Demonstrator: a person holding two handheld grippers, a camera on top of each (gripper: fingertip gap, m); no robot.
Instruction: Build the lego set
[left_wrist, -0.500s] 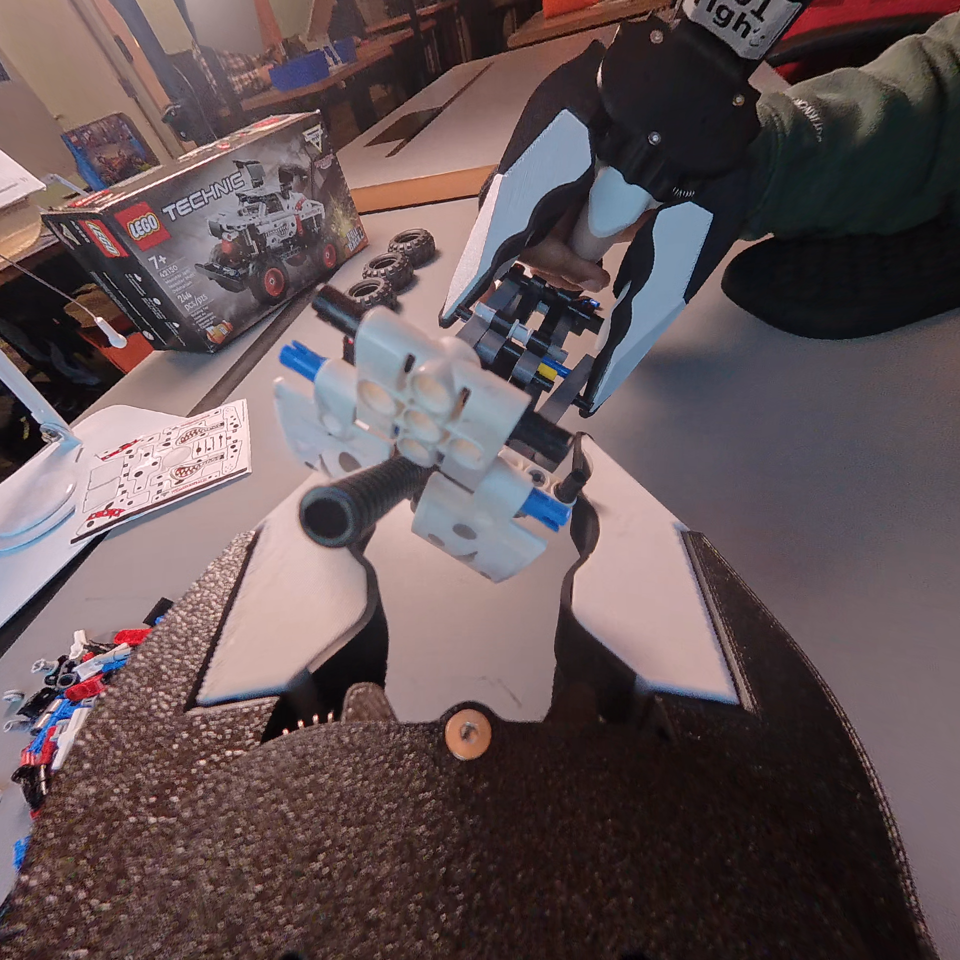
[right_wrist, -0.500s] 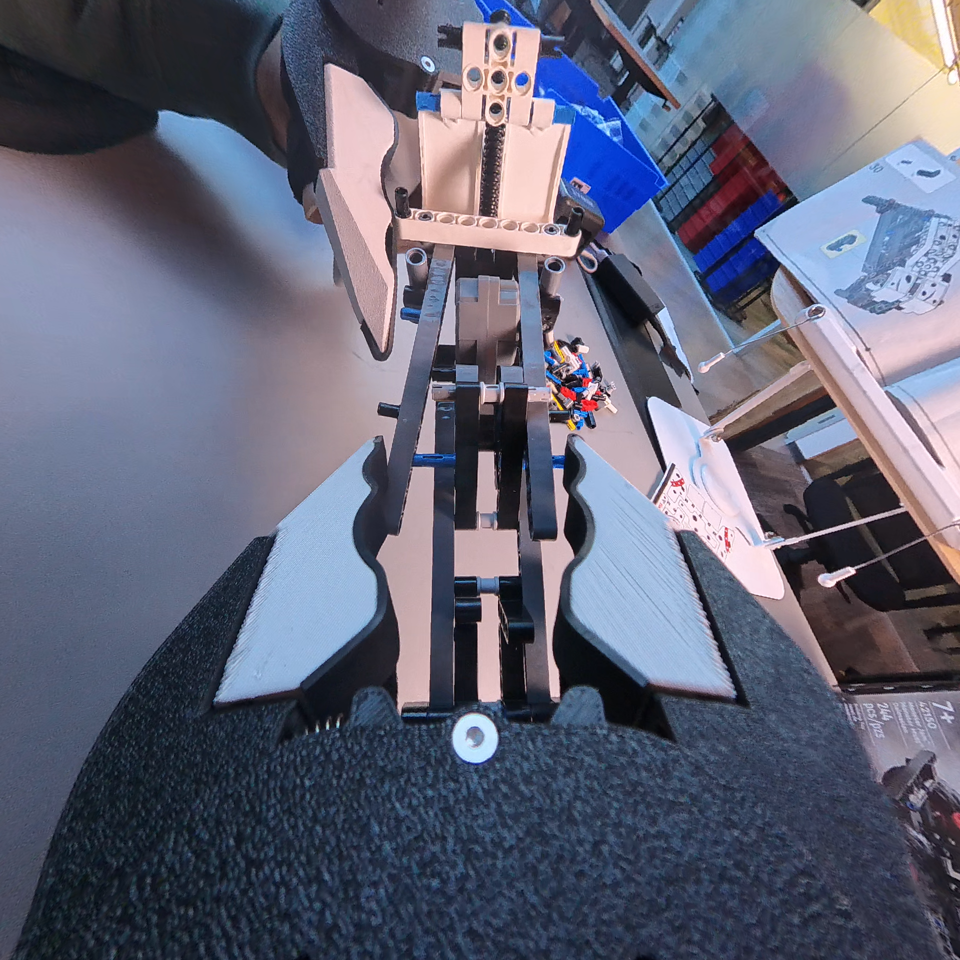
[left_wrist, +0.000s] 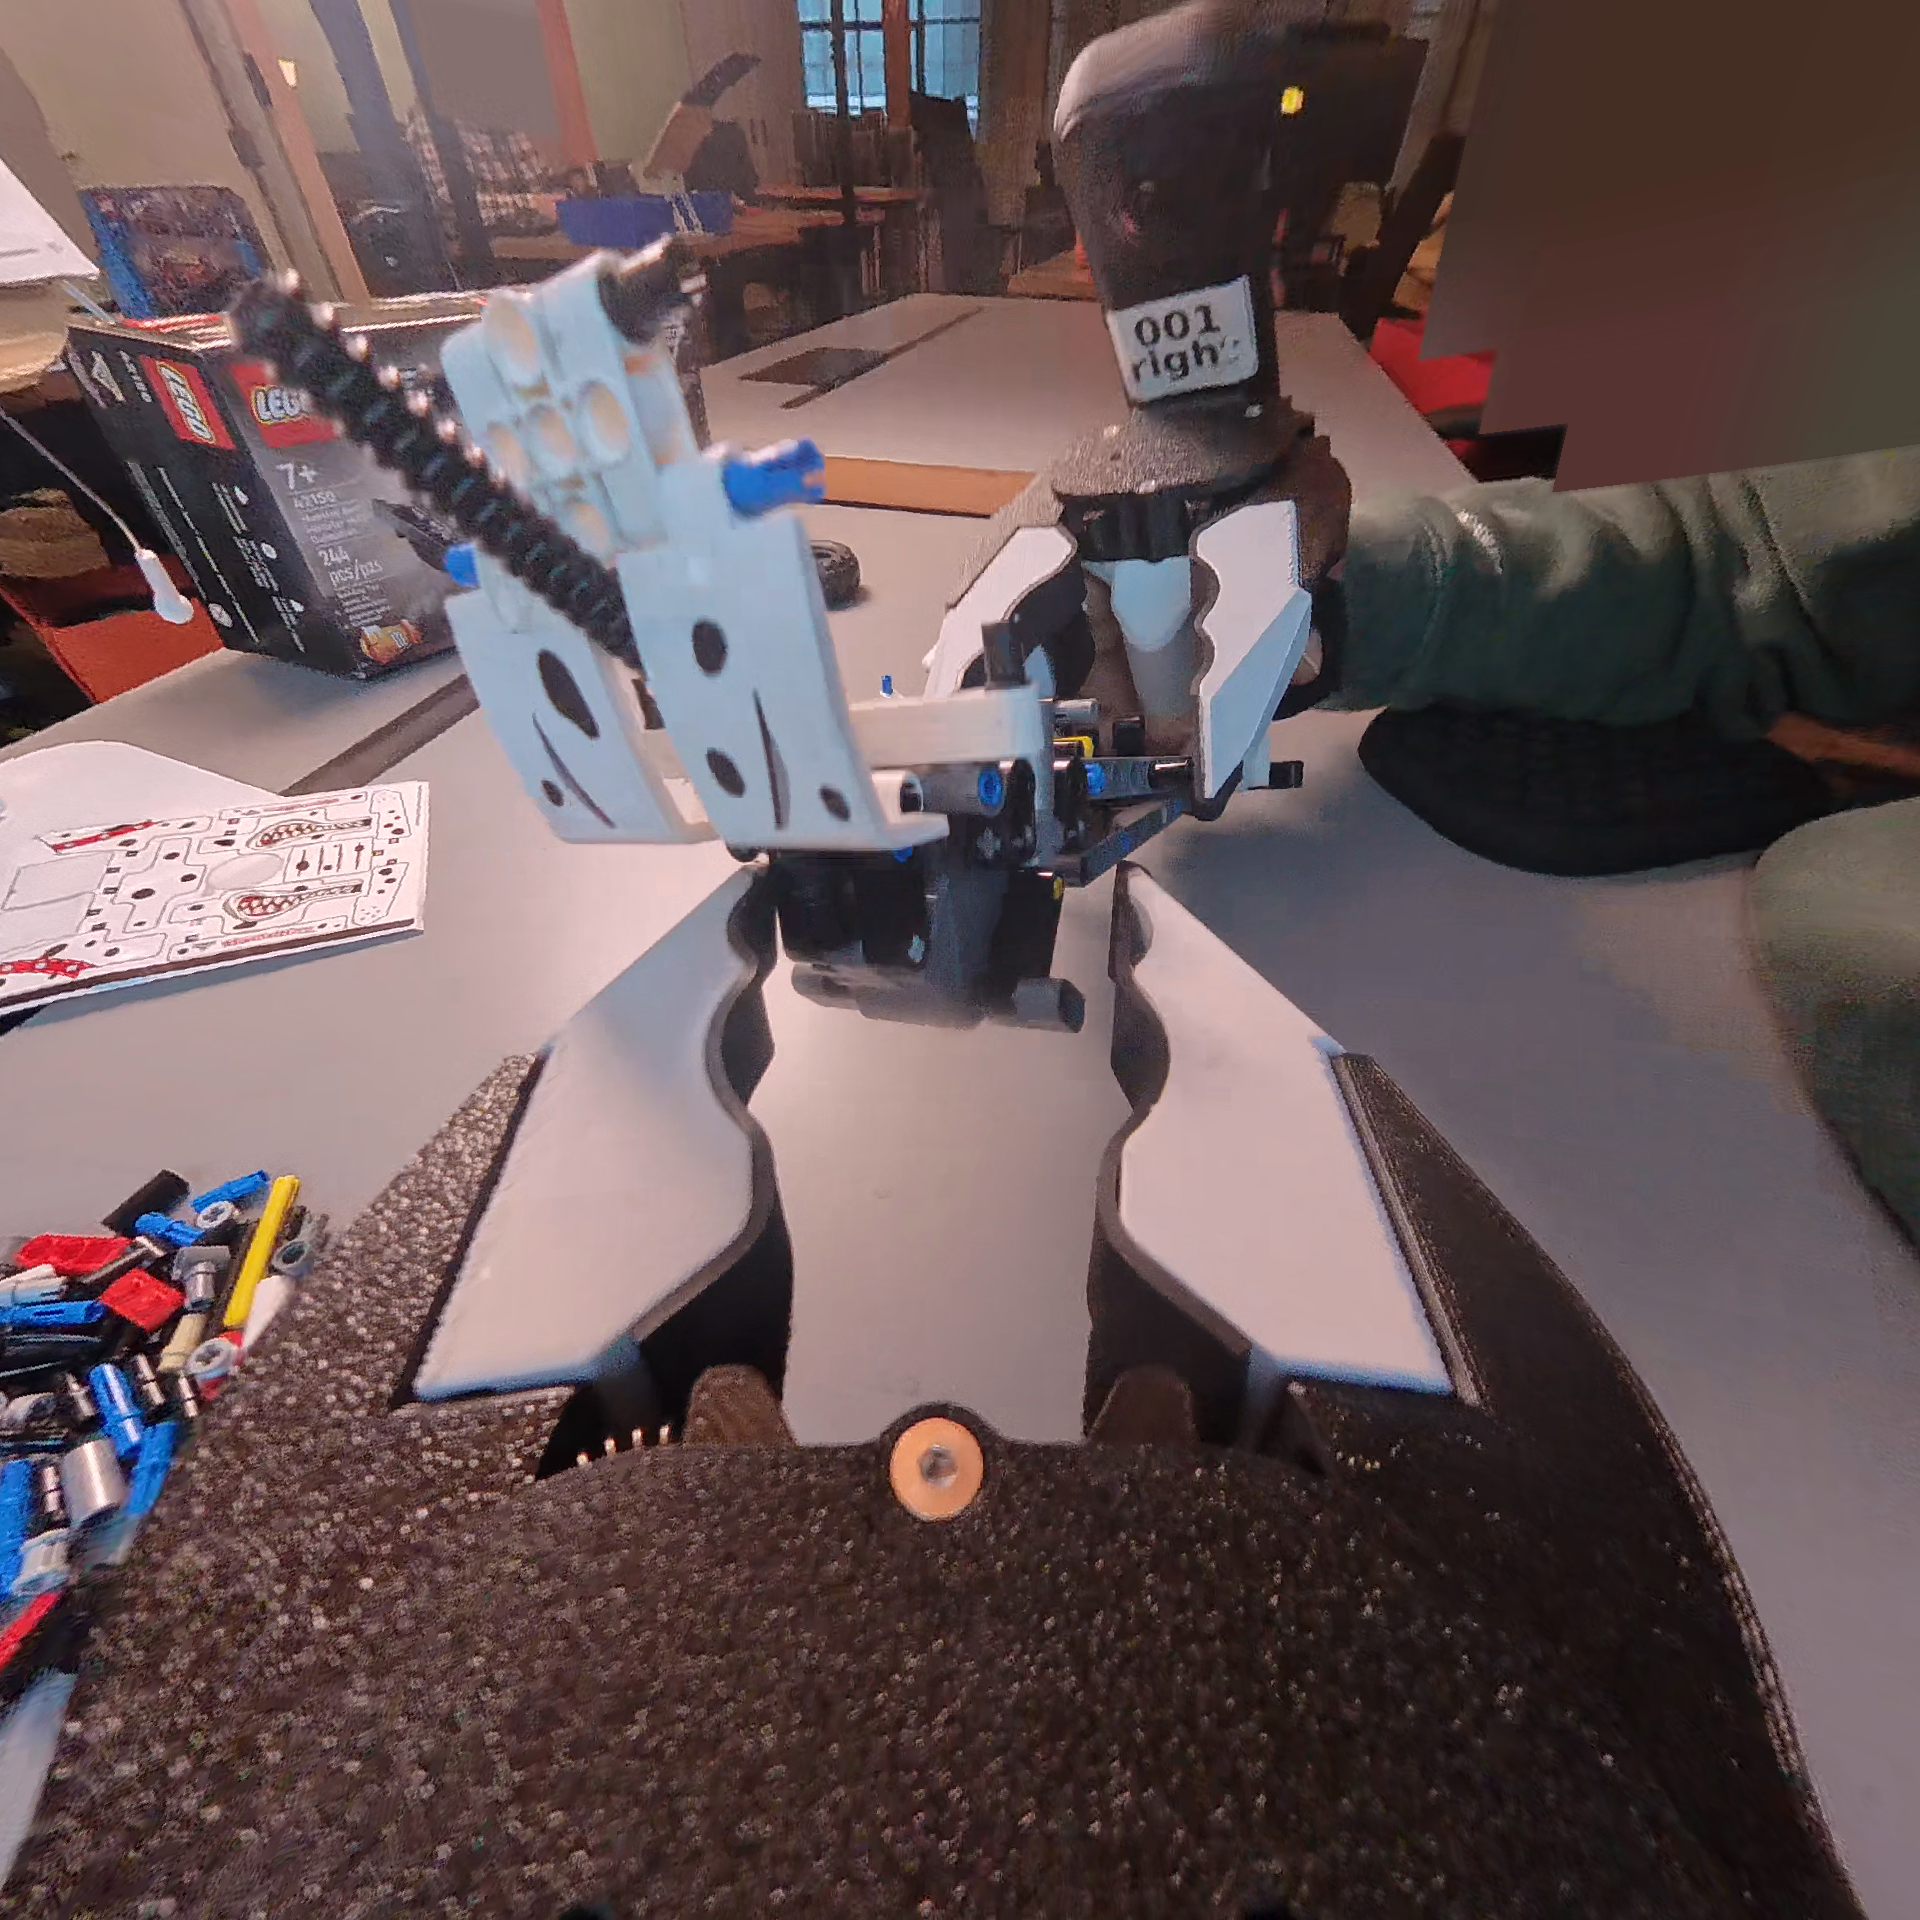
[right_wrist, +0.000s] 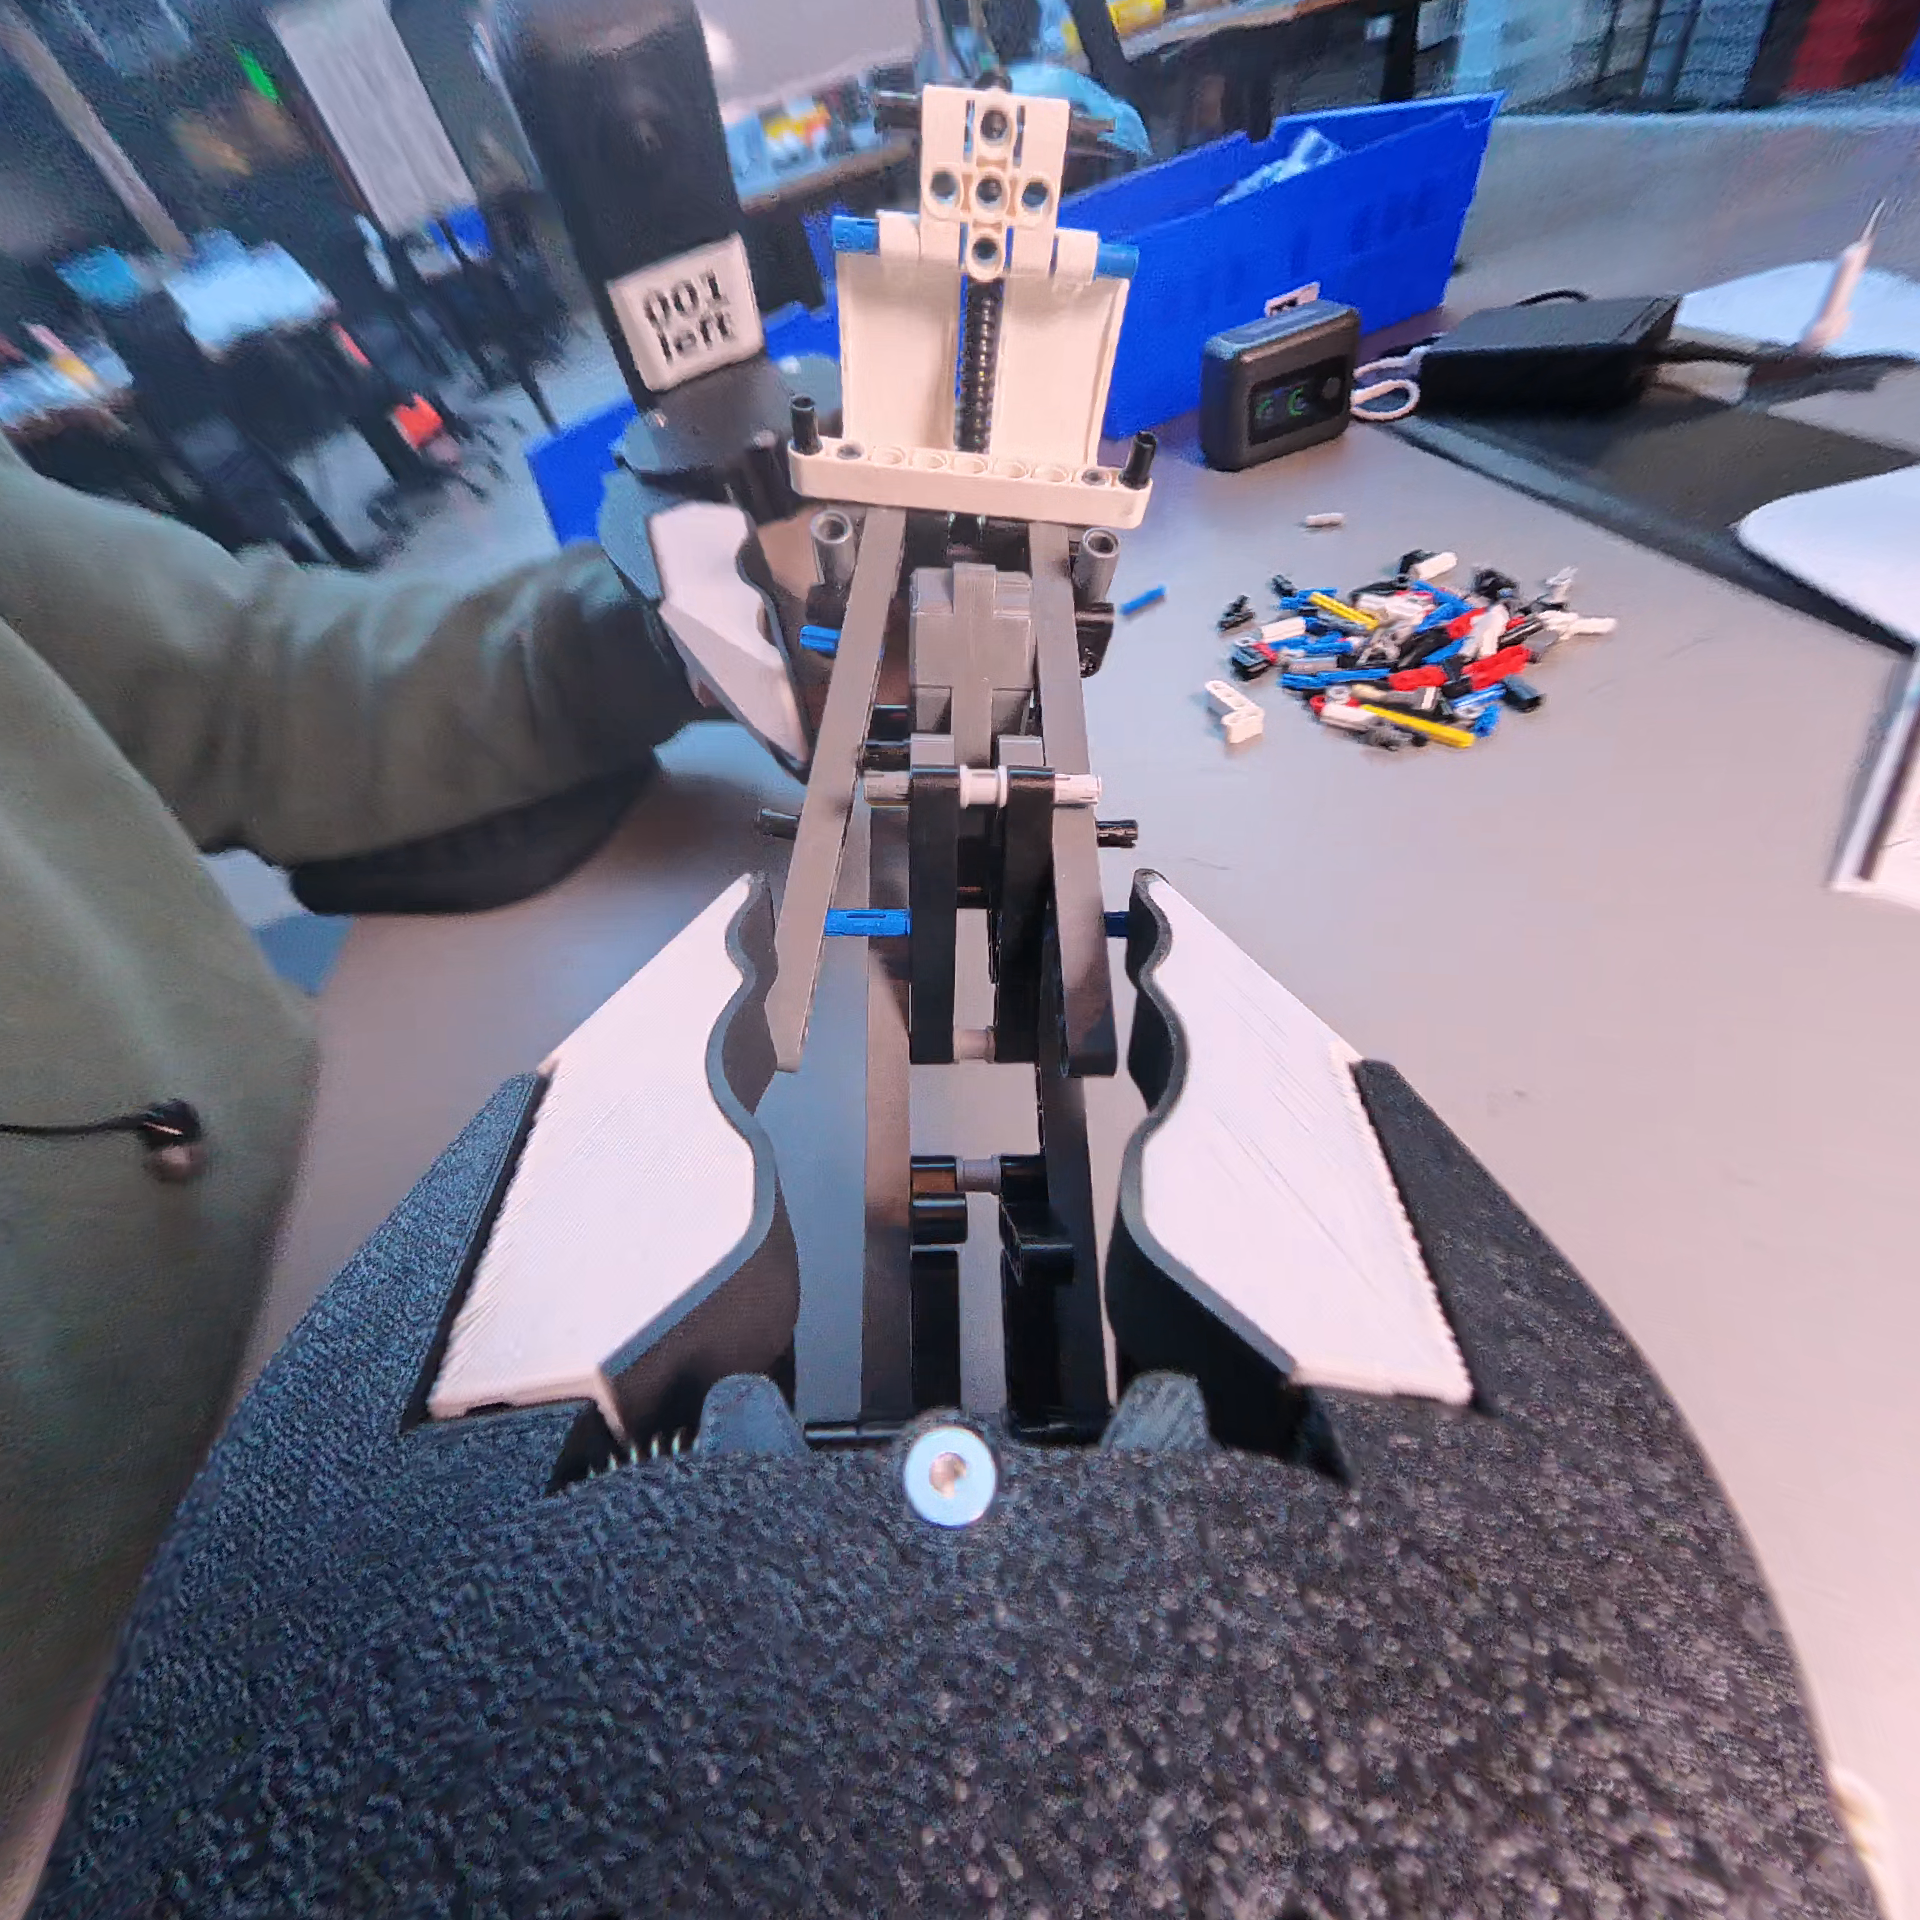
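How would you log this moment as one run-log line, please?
right gripper: shut on lego model | left gripper: flanks its other end, grip unclear | loose parts: piled aside

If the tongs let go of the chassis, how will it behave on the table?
The chassis looks long, narrow and top-heavy at its white panel, so it may tip sideways. Its pinned beams seem stiff, though the loose grey beam could swing.

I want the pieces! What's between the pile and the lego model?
Right wrist view: mostly bare table between the pile and model; just one stray blue pin.
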